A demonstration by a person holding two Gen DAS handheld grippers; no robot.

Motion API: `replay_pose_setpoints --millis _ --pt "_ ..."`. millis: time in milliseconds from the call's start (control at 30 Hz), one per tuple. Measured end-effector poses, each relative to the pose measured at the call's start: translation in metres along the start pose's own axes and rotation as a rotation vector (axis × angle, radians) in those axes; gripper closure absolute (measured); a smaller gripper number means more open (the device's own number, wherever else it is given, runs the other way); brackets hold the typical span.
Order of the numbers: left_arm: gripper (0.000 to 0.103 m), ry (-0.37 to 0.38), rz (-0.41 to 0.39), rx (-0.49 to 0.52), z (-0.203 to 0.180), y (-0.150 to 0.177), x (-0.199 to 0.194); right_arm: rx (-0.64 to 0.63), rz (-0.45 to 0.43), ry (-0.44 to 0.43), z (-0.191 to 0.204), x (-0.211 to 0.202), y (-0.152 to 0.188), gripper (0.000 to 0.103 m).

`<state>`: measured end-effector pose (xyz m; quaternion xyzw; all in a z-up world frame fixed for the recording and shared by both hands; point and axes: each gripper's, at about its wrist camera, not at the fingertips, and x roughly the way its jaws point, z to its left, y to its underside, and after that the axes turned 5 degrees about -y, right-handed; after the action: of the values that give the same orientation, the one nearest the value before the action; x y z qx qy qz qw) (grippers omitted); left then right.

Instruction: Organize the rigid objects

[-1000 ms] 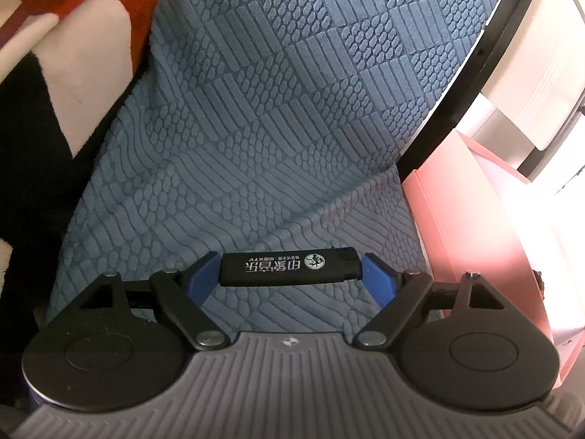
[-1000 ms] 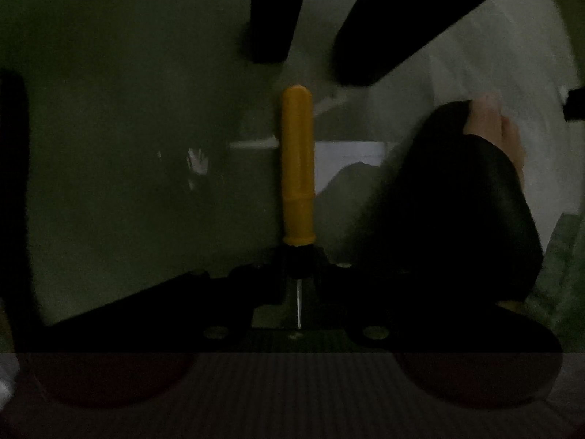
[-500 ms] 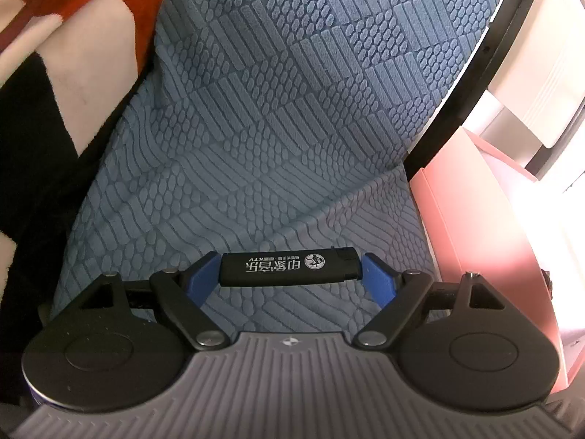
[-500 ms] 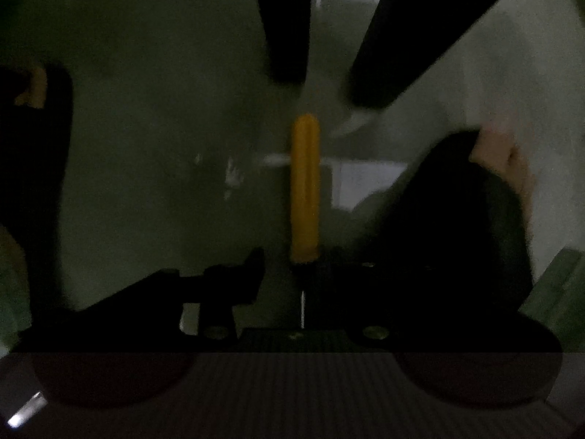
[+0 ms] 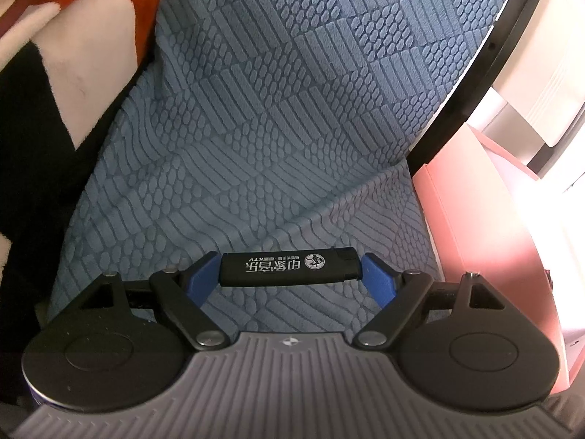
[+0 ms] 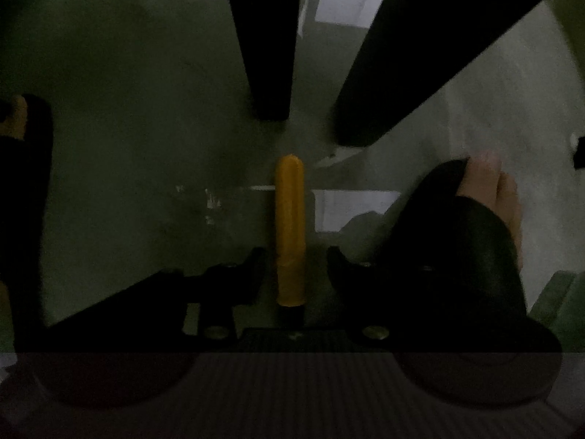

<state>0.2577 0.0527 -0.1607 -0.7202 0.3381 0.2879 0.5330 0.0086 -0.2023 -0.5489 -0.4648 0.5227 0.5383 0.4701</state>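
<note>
The left tool (image 5: 290, 272) has blue finger pads (image 5: 378, 281) on black linkage arms with silver pivot screws, two round black discs and a ribbed grey housing, while the right tool (image 6: 294, 274) appears only as dark, similarly shaped silhouettes.

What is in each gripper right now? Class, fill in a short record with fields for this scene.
Left gripper: shut on lighter, held crosswise
Behind it: blue cloth; pink box at the right
Right gripper: open; its fingers have just been closing, with gaps still showing to the orange tool between them
Right view: dim; two dark legs beyond the tool
</note>
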Motion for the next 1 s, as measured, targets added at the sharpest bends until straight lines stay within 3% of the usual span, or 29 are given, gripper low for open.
replay_pose_setpoints --millis 200,333,467,1000 --pt "0.017 -0.013 0.013 0.0 0.0 0.0 0.005 -0.019 0.015 0.016 0.01 -0.007 -0.005 0.082" --pt "0.017 -0.018 0.013 -0.001 0.0 0.0 0.006 -0.09 0.071 0.033 0.02 -0.002 -0.005 0.082" --pt "0.017 -0.033 0.01 -0.005 0.001 0.001 0.007 -0.194 0.066 0.006 0.03 -0.015 -0.001 0.082" --pt "0.017 -0.012 0.006 -0.005 0.0 0.012 -0.001 -0.834 -0.042 0.008 0.055 -0.124 0.019 0.082"
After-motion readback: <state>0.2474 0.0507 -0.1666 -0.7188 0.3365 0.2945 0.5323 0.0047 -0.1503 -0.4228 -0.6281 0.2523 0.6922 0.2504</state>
